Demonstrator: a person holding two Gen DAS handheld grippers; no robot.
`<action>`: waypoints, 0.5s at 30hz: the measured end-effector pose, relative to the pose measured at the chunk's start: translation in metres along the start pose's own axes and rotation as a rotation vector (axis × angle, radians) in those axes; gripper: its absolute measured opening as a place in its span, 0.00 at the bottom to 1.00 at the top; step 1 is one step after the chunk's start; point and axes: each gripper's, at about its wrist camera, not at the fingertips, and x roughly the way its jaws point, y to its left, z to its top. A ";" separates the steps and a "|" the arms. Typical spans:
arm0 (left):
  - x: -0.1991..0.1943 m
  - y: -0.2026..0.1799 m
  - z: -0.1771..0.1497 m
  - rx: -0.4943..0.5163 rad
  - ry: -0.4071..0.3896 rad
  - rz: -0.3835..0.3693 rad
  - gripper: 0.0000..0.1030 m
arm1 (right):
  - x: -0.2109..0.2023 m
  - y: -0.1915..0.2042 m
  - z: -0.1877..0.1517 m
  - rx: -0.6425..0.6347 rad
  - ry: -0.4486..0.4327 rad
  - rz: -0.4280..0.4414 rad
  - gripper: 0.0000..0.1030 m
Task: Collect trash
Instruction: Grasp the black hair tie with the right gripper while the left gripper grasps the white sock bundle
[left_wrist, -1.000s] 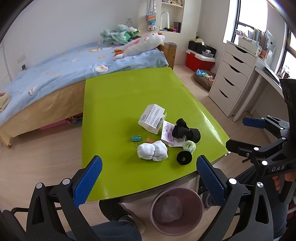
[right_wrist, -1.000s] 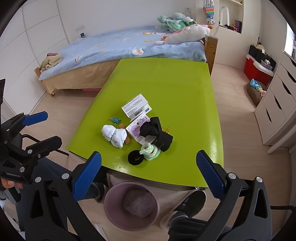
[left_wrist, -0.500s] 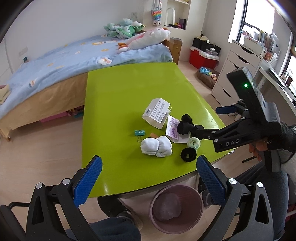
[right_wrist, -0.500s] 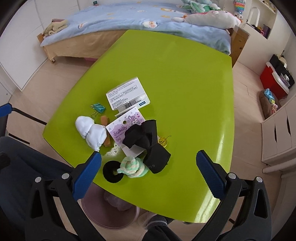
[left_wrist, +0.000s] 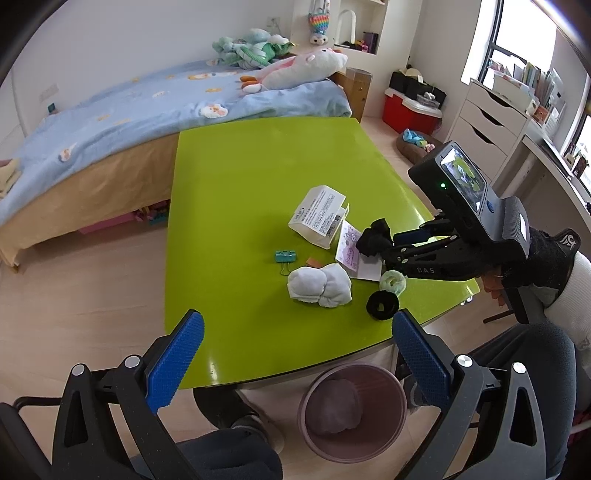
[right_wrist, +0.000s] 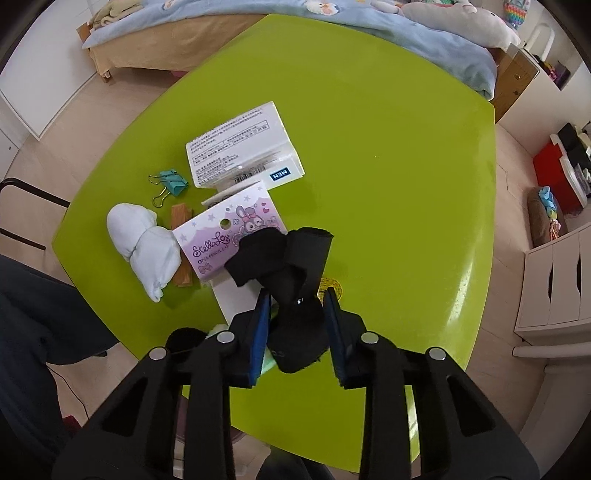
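Down from above, the right claw (right_wrist: 295, 314) is closing around the black sock (right_wrist: 295, 266); left claw (left_wrist: 295, 354) released, worktop (left_wrist: 240, 184) litter all uncollected.

bed (left_wrist: 122, 122): blue cover, behind the green table (left_wrist: 240, 177)
plush toys (left_wrist: 295, 62): on bed
drawers (left_wrist: 487, 122): white, by window

The room is evenly lit by daylight from the window (left_wrist: 517, 48) at two o'clock. Soft glare is seen on the table (left_wrist: 373, 147). Edges are bent and corners blackened by fisheye distortion. No blur is seen.
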 end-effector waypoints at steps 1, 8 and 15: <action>0.001 0.000 0.000 -0.001 0.000 -0.001 0.95 | -0.001 -0.001 -0.001 0.004 -0.005 0.001 0.25; 0.008 -0.004 0.007 0.007 0.003 -0.010 0.95 | -0.020 -0.012 -0.009 0.070 -0.069 0.012 0.18; 0.024 -0.008 0.017 0.012 0.024 -0.025 0.95 | -0.049 -0.027 -0.018 0.179 -0.152 0.047 0.18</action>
